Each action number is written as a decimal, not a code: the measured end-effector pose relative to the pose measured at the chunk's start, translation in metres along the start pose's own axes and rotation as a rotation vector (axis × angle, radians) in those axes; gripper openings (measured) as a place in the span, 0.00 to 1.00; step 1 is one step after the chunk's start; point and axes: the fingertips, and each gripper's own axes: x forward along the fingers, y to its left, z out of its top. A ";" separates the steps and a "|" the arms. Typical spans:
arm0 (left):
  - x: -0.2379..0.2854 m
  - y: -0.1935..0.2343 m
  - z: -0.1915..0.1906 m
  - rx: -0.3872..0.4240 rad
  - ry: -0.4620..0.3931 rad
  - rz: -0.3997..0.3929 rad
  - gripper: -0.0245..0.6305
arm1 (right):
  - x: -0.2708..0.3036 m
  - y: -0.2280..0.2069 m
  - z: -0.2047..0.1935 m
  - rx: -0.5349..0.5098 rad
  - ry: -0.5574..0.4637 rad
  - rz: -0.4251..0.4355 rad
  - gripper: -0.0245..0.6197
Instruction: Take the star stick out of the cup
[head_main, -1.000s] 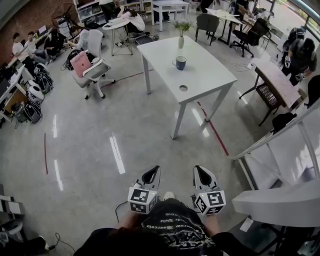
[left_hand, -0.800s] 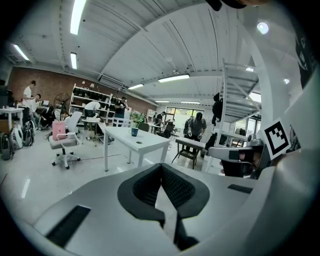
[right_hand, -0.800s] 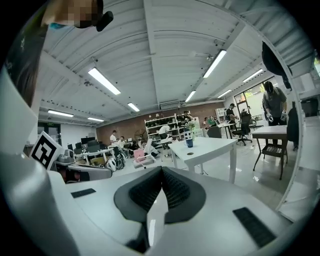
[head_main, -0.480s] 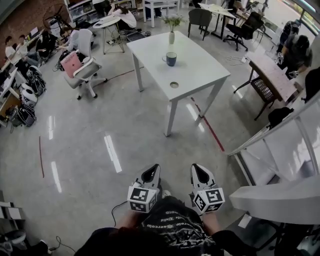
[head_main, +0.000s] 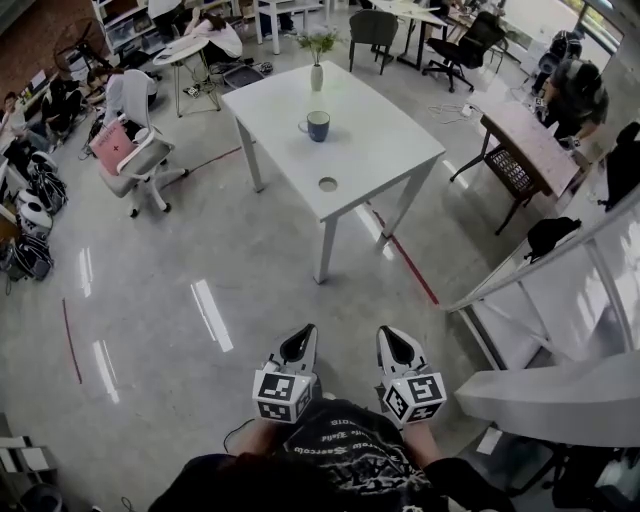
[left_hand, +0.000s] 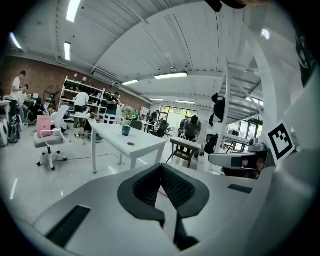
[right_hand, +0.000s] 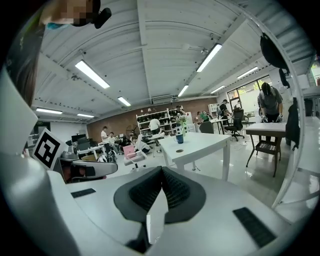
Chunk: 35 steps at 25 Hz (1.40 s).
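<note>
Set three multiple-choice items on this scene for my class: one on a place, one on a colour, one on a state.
1. Where does the cup stand?
A) on the floor
B) on the white table
C) on a chair

2. What colour is the cup?
A) red
B) yellow
C) blue

3. How do the jaws of the left gripper and right gripper stand?
A) together, with nothing between them
B) wide apart
C) closed on the cup

Key:
1 B: the cup stands on the tabletop, near the vase.
2 C: its side shows blue.
3 A: each gripper view shows the pads meeting, with nothing between them.
</note>
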 end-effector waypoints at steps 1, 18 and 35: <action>0.012 0.011 0.008 0.002 0.004 -0.005 0.07 | 0.016 -0.002 0.007 0.004 0.001 -0.001 0.05; 0.160 0.190 0.127 0.035 0.010 -0.130 0.07 | 0.250 0.002 0.098 0.005 -0.007 -0.059 0.05; 0.216 0.279 0.156 0.011 0.003 -0.090 0.07 | 0.358 -0.007 0.136 -0.009 -0.028 -0.042 0.05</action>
